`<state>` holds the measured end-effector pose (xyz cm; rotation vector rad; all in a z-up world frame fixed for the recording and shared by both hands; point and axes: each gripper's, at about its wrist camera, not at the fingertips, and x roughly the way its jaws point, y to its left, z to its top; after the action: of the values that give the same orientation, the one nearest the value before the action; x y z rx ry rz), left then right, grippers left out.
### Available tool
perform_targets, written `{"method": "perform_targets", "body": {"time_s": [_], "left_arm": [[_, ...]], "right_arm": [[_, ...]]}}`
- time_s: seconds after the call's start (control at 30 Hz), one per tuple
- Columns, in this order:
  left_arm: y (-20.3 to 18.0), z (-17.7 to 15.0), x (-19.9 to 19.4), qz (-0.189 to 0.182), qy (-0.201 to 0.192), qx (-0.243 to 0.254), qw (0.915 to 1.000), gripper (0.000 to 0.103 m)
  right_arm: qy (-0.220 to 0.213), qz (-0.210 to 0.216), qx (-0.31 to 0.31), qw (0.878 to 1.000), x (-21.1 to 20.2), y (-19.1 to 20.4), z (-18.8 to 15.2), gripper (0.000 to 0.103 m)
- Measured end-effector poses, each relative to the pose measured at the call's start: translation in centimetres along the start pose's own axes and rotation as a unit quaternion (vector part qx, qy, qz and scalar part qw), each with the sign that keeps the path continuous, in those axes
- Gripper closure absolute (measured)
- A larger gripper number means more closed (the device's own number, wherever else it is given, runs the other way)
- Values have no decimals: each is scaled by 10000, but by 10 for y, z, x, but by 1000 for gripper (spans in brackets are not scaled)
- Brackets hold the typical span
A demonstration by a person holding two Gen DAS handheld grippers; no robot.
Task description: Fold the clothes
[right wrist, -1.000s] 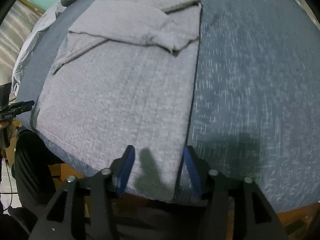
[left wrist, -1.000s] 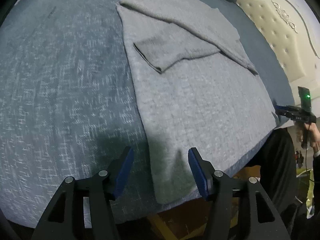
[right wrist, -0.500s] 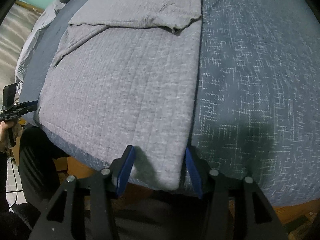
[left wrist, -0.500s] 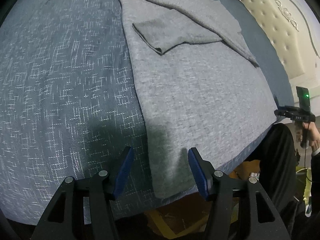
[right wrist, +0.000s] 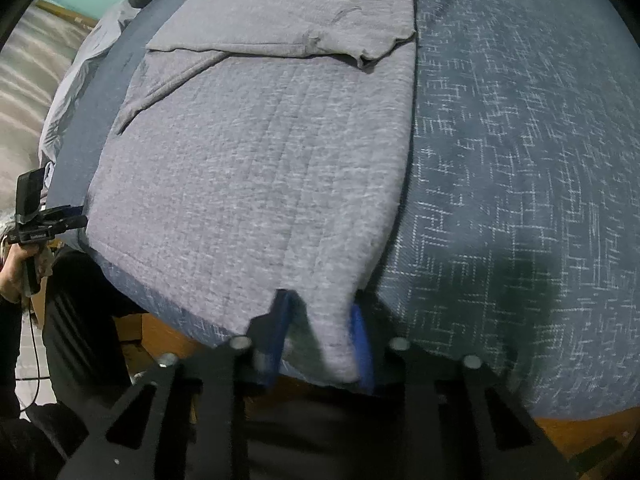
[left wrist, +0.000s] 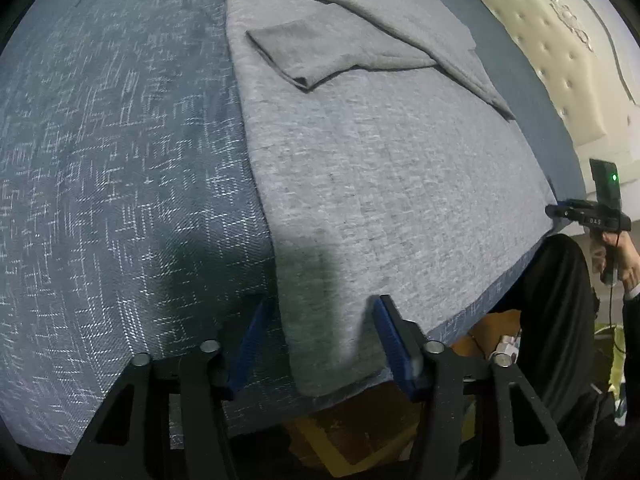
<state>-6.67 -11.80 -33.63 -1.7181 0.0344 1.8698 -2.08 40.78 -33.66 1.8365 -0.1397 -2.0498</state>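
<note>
We close both claws: right gripper (right wrist: 320,344) pinches the grey knit sweater's (right wrist: 256,168) hem corner, left gripper (left wrist: 320,344) straddles the other corner, not yet pressing, on blue woven bedspread (left wrist: 112,184).

Little can be read here. In the left wrist view, the black bar of the other gripper (left wrist: 592,219) carries small pale lettering, too blurred to make out; the matching marks in the right wrist view are equally unreadable.
</note>
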Motion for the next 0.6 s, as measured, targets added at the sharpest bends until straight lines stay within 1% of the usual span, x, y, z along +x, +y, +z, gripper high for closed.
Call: {"method": "perform_targets", "body": {"time_s": [0.03, 0.07, 0.1, 0.17, 0.27, 0.37, 0.5, 0.6], "left_arm": [[-2, 0, 0, 4, -1, 47, 10000, 67], [-5, -1, -1, -8, -3, 89, 10000, 74], [-6, -1, -2, -41, -9, 122, 9999, 76], [-9, 0, -4, -80, -40, 174, 9998, 89], [-12, 4, -11, -149, -150, 220, 9995, 94], [-15, 8, -22, -217, -280, 261, 9990, 95], [-18, 14, -34, -209, -459, 377, 9980, 96], [-25, 27, -40, -280, -621, 398, 9969, 97]], "right_arm": [[-35, -8, -47, 10000, -1, 2, 0, 88], [-74, -18, -93, 9999, -2, 3, 0, 90], [-100, -20, -117, 9999, -3, 4, 1, 92], [-141, 5, -143, 9998, -6, 4, 1, 95], [-231, 76, -188, 9995, -13, 3, 2, 97], [-345, 177, -160, 9991, -23, 1, 2, 97], [-539, 259, -176, 9981, -36, 2, 5, 98], [-741, 352, -181, 9965, -48, 4, 13, 98]]}}
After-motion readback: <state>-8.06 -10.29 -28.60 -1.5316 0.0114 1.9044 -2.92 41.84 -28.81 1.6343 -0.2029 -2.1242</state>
